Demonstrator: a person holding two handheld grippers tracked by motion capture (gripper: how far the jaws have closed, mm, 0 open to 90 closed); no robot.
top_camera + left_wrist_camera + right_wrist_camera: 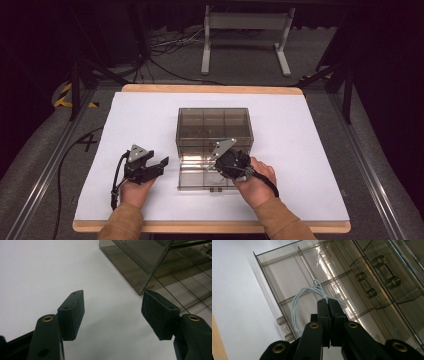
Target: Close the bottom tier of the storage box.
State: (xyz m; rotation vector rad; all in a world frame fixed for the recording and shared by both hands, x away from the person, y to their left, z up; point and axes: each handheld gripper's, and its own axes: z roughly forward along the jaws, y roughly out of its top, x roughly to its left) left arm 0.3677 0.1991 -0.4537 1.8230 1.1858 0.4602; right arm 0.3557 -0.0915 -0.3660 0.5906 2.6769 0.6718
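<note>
My right gripper (328, 302), fingers clenched on the limp, light wire bundle (298, 302) at its knot, above the open drawer (287, 275); left gripper (112, 312) released.

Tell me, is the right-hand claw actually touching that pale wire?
Touching. The right gripper view shows the right gripper with its jaws shut on the coiled pale wire, above the open drawer.

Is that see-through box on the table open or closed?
Open. The box has a drawer pulled out toward the person, and the right gripper holds a bundle of pale wire above the drawer's compartments.
</note>
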